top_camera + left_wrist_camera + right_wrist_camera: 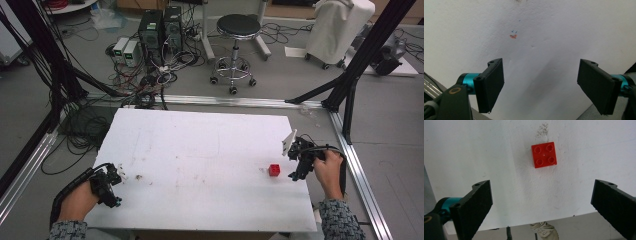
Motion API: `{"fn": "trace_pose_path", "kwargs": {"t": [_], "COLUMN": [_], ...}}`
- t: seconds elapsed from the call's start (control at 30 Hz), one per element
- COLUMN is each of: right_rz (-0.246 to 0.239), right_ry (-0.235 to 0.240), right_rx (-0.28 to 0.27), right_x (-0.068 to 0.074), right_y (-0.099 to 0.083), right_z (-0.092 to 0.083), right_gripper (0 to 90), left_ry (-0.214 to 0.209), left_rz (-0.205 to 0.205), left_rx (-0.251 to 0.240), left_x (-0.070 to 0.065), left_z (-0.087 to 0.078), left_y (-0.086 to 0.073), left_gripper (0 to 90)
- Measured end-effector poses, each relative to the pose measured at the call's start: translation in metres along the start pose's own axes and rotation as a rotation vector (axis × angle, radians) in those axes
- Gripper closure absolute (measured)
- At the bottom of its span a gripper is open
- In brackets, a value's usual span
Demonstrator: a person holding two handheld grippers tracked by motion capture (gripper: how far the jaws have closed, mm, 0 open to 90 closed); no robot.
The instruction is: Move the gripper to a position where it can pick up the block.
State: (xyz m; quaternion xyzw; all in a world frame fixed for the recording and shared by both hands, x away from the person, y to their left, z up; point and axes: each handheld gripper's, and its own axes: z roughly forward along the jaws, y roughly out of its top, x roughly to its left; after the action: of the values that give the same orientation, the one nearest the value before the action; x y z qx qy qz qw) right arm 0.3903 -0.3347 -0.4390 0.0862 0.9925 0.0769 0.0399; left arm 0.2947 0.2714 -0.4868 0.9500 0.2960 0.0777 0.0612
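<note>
Resting near the table's (200, 130) left front corner, the left gripper (112, 186) was held in the person's left hand (77, 202); its jaws stood spread wide over bare white surface bearing a small orange mark (513, 36). Toward the right, a red brick (274, 170) lay studs-up on the table. Just beyond it, the right gripper (300, 167), held in the right hand (328, 172), pointed at the brick, jaws spread, empty.

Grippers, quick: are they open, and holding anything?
Left gripper: open, holding nothing.
Right gripper: open, holding nothing; red brick lies ahead.
</note>
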Motion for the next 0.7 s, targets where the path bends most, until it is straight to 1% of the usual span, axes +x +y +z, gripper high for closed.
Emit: {"fn": "trace_pose_path", "kwargs": {"t": [0.07,0.1,0.13,0.33,0.37,0.4,0.43,0.47,0.63,0.7], "right_rz": [-0.025,-0.025,-0.043,-0.094,-0.108,-0.121,-0.121,-0.136,-0.138,-0.141], "right_ry": [0.015,0.015,0.029,0.047,0.056,0.053,0.053,0.065,0.066,0.066], "right_rx": [0.004,0.004,0.009,0.034,0.035,0.038,0.038,0.04,0.033,0.04], "right_x": [-0.003,-0.003,-0.005,-0.011,-0.012,-0.013,-0.013,-0.015,-0.019,-0.02], "right_y": [0.004,0.004,0.007,0.017,0.019,0.02,0.02,0.022,0.025,0.026], "right_z": [0.003,0.003,0.007,0.019,0.021,0.023,0.023,0.027,0.035,0.04], "right_gripper": [2.9,2.9,2.9,2.9,2.9,2.9,2.9,2.9,2.9,2.9], "left_ry": [-0.002,-0.002,0.002,0.003,0.003,0.002,0.004,-0.002,0.003,0.003], "left_rz": [-0.002,-0.002,-0.003,-0.003,-0.003,-0.003,-0.003,-0.003,-0.004,-0.004], "left_rx": [-0.001,-0.001,-0.003,-0.001,-0.001,-0.001,-0.001,0.001,-0.007,-0.007], "left_x": [0.0,0.0,0.001,0.001,0.001,0.0,0.0,0.0,-0.001,-0.001], "left_z": [0.0,0.0,0.0,0.0,0.0,0.0,0.0,0.0,0.0,0.0], "left_y": [0.0,0.0,0.0,-0.001,-0.001,-0.001,0.0,0.0,0.0,0.0], "left_gripper": [21.8,21.8,21.8,21.8,21.8,21.8,21.8,21.8,21.9,21.8]}}
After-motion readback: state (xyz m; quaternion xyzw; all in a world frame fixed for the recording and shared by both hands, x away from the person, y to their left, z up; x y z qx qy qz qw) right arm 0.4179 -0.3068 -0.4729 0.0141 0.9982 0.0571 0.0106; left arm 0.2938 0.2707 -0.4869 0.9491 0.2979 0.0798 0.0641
